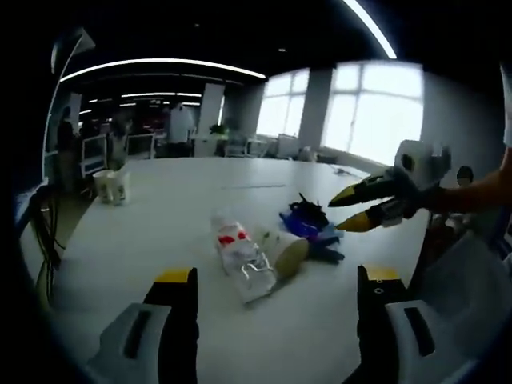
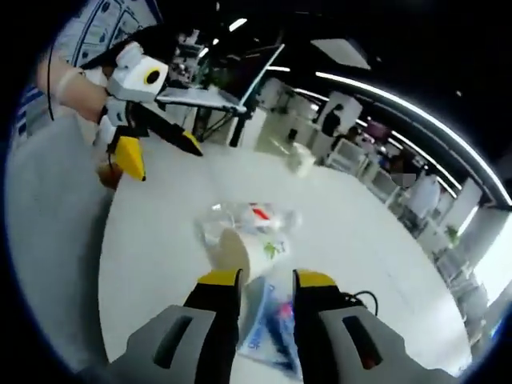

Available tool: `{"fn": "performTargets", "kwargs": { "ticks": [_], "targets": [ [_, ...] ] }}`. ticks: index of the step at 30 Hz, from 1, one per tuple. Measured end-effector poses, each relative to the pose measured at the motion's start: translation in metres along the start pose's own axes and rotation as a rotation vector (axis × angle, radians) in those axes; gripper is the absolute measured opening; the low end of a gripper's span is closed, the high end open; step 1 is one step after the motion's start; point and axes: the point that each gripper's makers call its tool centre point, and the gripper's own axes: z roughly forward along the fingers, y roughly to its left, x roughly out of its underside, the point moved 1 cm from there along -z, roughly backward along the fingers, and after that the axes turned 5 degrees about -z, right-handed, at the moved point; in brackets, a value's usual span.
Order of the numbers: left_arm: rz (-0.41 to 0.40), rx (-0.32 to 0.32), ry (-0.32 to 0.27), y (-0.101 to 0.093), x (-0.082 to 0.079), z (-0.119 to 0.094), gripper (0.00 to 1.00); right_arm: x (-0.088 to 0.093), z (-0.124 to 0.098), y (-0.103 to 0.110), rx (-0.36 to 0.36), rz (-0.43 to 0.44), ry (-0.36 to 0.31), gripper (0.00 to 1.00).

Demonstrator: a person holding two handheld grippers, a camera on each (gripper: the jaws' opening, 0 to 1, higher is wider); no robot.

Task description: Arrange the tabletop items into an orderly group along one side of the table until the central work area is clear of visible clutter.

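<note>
A small heap lies on the white table (image 1: 160,240). It holds a crumpled clear plastic bag with red print (image 1: 238,254), a paper cup on its side (image 1: 286,251), and a blue packet with a dark cable (image 1: 310,224). My left gripper (image 1: 274,282) stands open, well short of the heap. My right gripper (image 1: 346,214) hovers just right of the blue packet, its yellow tips apart with nothing between them. In the right gripper view the jaws (image 2: 266,280) frame the blue packet (image 2: 268,324). The cup (image 2: 248,252) and bag (image 2: 250,218) lie beyond, and the left gripper (image 2: 164,158) is open at upper left.
A white printed cup (image 1: 112,186) stands alone near the table's far left edge, also seen across the table (image 2: 300,160). A black cable (image 2: 364,300) trails right of the packet. Chairs, desks and people fill the office behind; bright windows lie beyond.
</note>
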Motion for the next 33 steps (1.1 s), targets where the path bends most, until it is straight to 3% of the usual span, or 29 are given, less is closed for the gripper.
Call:
{"fn": "performTargets", "kwargs": {
  "ticks": [3,5,9,11,25,33],
  "targets": [
    [-0.011,-0.006,0.005,0.002,0.002,0.0,0.79,0.001,0.013,0.006,-0.034,-0.017,0.008,0.19],
    [-0.013,-0.007,0.003,0.003,0.003,0.0,0.79,0.009,0.022,0.006,-0.035,-0.096,0.058,0.14],
    [-0.028,-0.016,0.004,0.007,0.007,-0.001,0.79,0.008,0.039,0.012,-0.062,-0.06,0.044,0.12],
    [-0.039,-0.018,0.01,0.008,0.008,-0.001,0.79,0.009,0.042,0.013,-0.057,-0.087,0.052,0.12],
    [-0.063,-0.022,0.013,0.011,0.012,0.001,0.79,0.01,0.051,0.009,-0.01,-0.144,0.058,0.05],
    [-0.067,-0.015,0.023,0.01,0.016,0.0,0.79,0.003,0.048,-0.006,0.046,-0.151,0.044,0.01]
  ]
}}
